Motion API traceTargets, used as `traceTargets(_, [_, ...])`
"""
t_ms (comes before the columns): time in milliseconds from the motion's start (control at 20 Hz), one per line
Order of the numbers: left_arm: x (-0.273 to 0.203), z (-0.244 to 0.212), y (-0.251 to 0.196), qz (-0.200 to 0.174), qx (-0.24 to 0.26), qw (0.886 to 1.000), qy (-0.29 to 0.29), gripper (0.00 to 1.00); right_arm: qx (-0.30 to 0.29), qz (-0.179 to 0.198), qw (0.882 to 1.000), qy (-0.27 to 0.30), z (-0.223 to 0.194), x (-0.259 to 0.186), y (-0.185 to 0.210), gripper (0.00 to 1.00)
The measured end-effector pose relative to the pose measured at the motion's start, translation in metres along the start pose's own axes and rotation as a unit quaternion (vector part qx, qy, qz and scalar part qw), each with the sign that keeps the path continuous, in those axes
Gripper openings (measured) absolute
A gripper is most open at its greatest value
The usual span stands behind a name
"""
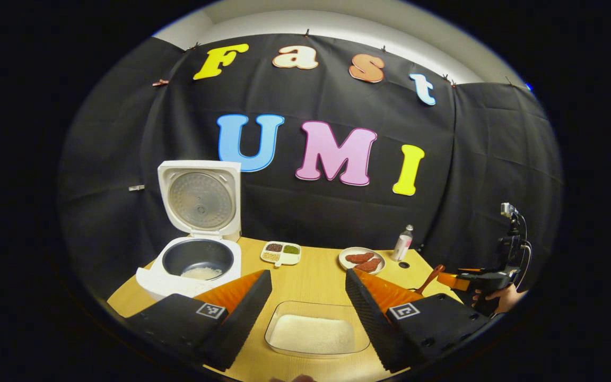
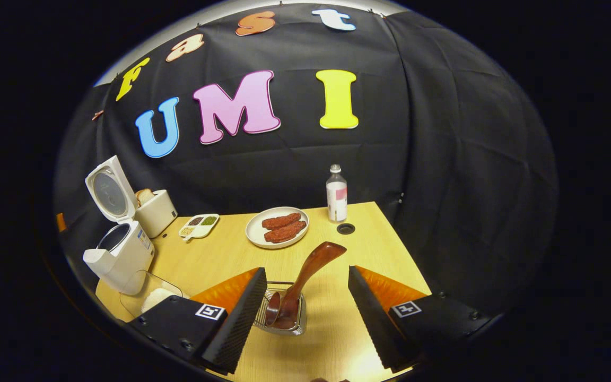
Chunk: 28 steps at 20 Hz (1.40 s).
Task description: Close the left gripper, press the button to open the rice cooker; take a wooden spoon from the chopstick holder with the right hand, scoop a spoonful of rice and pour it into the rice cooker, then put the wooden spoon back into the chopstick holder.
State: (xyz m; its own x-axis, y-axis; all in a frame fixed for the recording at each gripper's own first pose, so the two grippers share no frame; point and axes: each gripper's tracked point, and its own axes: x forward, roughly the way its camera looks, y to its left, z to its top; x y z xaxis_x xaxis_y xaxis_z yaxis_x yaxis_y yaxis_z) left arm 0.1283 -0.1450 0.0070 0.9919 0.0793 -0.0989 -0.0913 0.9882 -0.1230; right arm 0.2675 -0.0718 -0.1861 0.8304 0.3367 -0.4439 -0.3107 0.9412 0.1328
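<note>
Rice cooker (image 1: pixel 191 260) standing lid-up, rice inside. Wooden spoon (image 2: pixel 305 278) resting in chopstick holder (image 2: pixel 283 317). Left gripper (image 1: pixel 308 313) and right gripper (image 2: pixel 307 313) both gaping wide, gripping nothing.

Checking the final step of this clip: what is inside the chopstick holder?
The wooden spoon stands in the chopstick holder, leaning, bowl end up, free of the open right tongs. The holder's bottom is hidden by its wall.

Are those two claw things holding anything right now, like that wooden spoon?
No, nothing is held. The right gripper is open, with the wooden spoon standing untouched in the chopstick holder between its fingers. The left gripper is open above the rice tray.
</note>
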Motion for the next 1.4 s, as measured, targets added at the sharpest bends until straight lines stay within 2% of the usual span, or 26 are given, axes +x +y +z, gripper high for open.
traceTargets(200, [-0.009,-0.011,0.008,0.035,-0.012,0.999,0.011,0.96,0.037,0.011,0.998,0.04,-0.023,0.04,-0.003,0.98])
traceTargets(350, [-0.015,-0.016,0.023,0.063,0.01,0.998,0.021,0.96,0.061,0.008,0.997,0.052,-0.029,0.063,-0.012,0.99])
traceTargets(500, [-0.018,-0.017,0.03,0.074,0.017,0.997,0.028,0.96,0.1,0.021,0.992,0.078,-0.04,0.081,-0.004,0.98])
traceTargets(650, [-0.015,-0.024,0.031,0.08,0.017,0.996,0.038,0.96,0.124,0.039,0.989,0.073,-0.038,0.092,0.006,0.96])
traceTargets(750, [-0.012,-0.032,0.025,0.069,0.02,0.996,0.046,0.96,0.14,0.04,0.987,0.064,-0.03,0.1,0.007,0.87])
traceTargets(800, [-0.012,-0.035,0.023,0.064,0.023,0.996,0.05,0.96,0.148,0.038,0.986,0.063,-0.031,0.103,0.007,0.68])
traceTargets(900, [-0.011,-0.039,0.023,0.062,0.033,0.996,0.054,0.96,0.173,0.052,0.981,0.07,-0.03,0.104,0.013,0.48])
traceTargets(1000, [-0.012,-0.038,0.019,0.058,0.04,0.996,0.052,0.96,0.18,0.041,0.98,0.073,-0.032,0.106,0.008,0.45])
traceTargets(1050, [-0.013,-0.038,0.018,0.054,0.042,0.996,0.051,0.96,0.179,0.037,0.98,0.076,-0.033,0.107,0.005,0.21])
traceTargets(1100, [-0.013,-0.04,0.019,0.049,0.044,0.997,0.051,0.96,0.18,0.039,0.98,0.08,-0.033,0.102,0.008,0.27])
traceTargets(1400, [-0.021,-0.042,0.03,0.044,0.024,0.998,0.046,0.96,0.159,0.033,0.985,0.06,-0.007,0.078,0.018,0.22])
